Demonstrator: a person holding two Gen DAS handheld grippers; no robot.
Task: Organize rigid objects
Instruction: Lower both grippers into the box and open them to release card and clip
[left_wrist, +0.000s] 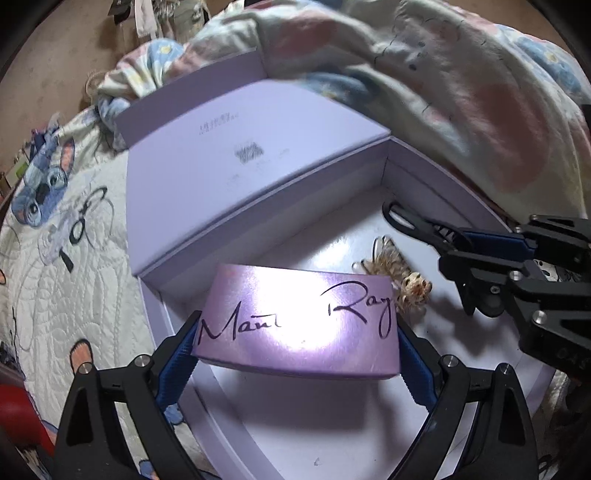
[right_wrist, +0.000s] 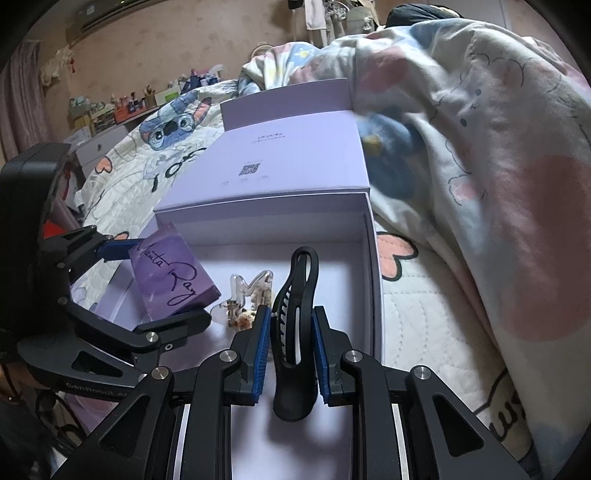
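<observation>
Left tongs (left_wrist: 295, 354) pinch purple palette (left_wrist: 299, 325) by its short ends, right tongs (right_wrist: 288, 354) pinch black hair clip (right_wrist: 295, 325); both over open lilac box (right_wrist: 373, 280) on bed. Palette: light, stiff, glossy, grip edges. Clip: springy, hold mid-body.

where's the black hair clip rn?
In the right wrist view, the black hair clip is clamped in the right tool, over the open lavender box, right of the clear clip.

Glossy purple box (left_wrist: 299, 325), matt black clip (right_wrist: 295, 332)
</observation>
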